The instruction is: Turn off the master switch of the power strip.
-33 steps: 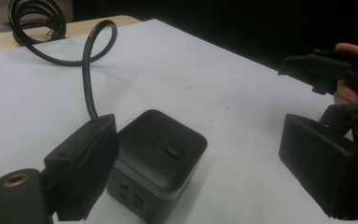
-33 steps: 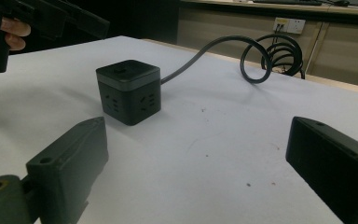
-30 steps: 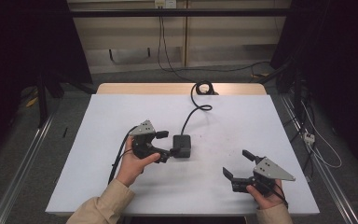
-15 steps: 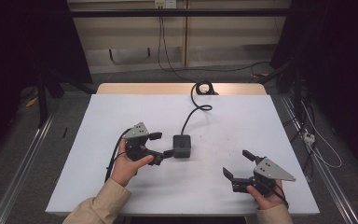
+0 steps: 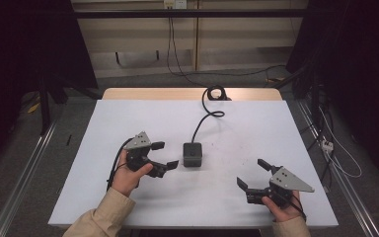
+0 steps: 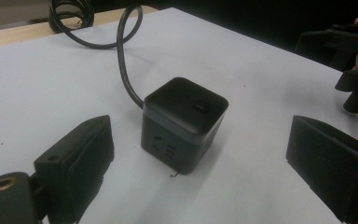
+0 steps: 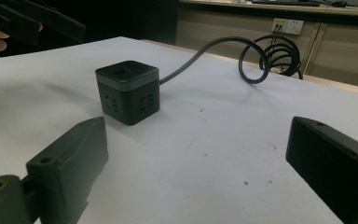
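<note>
A black cube-shaped power socket (image 5: 193, 155) stands near the middle of the white table (image 5: 128, 113); its black cable (image 5: 208, 112) curls away to a coil at the far edge. My left gripper (image 5: 162, 155) is open just left of the cube, its jaws pointing at it. In the left gripper view the cube (image 6: 182, 122) lies a short way ahead between the wide-apart jaws. My right gripper (image 5: 254, 174) is open near the front right, apart from the cube and holding nothing. From the right gripper view the cube (image 7: 127, 92) and its cable (image 7: 223, 52) sit farther off.
The cable coil (image 5: 215, 93) rests on the bare wooden strip at the table's far edge. Wall sockets (image 7: 286, 25) show on the panel behind. Metal rails (image 5: 24, 168) run along both sides of the table on the floor.
My left gripper has drawn back to the left, away from the cube, and a gap has opened between them. The right gripper has stayed put.
</note>
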Available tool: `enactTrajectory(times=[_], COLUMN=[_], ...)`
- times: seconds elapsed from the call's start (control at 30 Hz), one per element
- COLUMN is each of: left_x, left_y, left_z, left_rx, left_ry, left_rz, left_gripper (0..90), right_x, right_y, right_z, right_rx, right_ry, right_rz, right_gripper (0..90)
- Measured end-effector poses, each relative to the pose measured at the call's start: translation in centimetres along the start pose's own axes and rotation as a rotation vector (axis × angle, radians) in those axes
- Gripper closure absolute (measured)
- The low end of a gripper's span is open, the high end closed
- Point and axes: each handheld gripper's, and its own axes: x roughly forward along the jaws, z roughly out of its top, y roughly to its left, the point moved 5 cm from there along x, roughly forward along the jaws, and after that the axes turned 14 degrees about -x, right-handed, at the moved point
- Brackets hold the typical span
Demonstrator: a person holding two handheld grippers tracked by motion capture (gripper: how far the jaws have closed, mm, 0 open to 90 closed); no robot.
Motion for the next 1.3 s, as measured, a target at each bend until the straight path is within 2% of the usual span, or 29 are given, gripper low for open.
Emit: enactTrajectory(times=[0.87, 1.1, 1.3], left_x=[-3.1, -3.6, -4.1], left_y=[2.0, 2.5, 2.9], left_z=[-1.2, -1.5, -2.2], left_rx=[-0.026, -0.026, -0.016], left_ry=[-0.009, -0.003, 0.021], left_rz=[0.060, 0.076, 0.093], left_gripper=[7.3, 7.3, 7.3], right_x=[-0.1, -0.1, -0.2], right_y=[0.0, -0.1, -0.1], right_z=[0.0, 0.0, 0.0], right_rx=[0.001, 0.001, 0.004], right_ry=[0.003, 0.000, 0.001], right_rz=[-0.002, -0.003, -0.007], right_gripper=[5.3, 5.3, 5.3])
